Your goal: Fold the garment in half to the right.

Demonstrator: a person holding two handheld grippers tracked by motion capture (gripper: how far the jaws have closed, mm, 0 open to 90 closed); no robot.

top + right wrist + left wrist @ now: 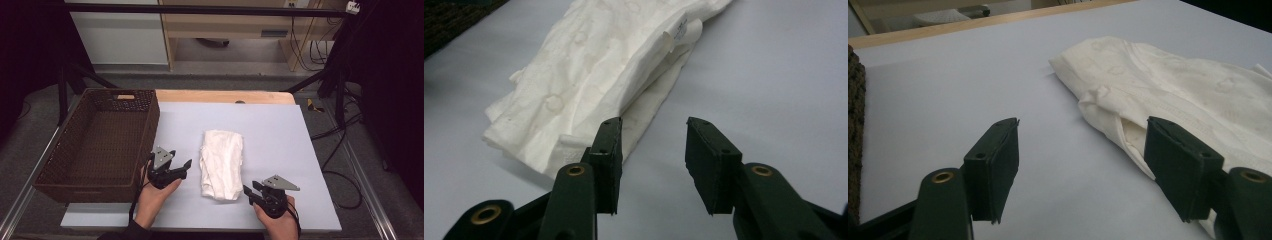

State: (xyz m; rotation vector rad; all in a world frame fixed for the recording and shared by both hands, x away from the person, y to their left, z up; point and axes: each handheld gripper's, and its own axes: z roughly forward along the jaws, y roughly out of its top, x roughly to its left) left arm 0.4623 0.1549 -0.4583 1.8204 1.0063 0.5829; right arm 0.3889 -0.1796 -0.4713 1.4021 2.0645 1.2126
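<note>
Cloth [221, 164] folded, long axis running away from person, both grippers' jaws spread.

One folded white cloth [222, 164] lies on the desk [280, 135]. One brown wicker basket [100, 145] stands at the desk's left side. Two claws are over the desk: the left claw [181, 166] and the right claw [251, 192].

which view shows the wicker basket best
The high view: the whole brown wicker basket shows there, left of the folded white cloth, with its handle slot and inside. The left gripper view catches a strip of its wall; the right gripper view a dark corner.
</note>
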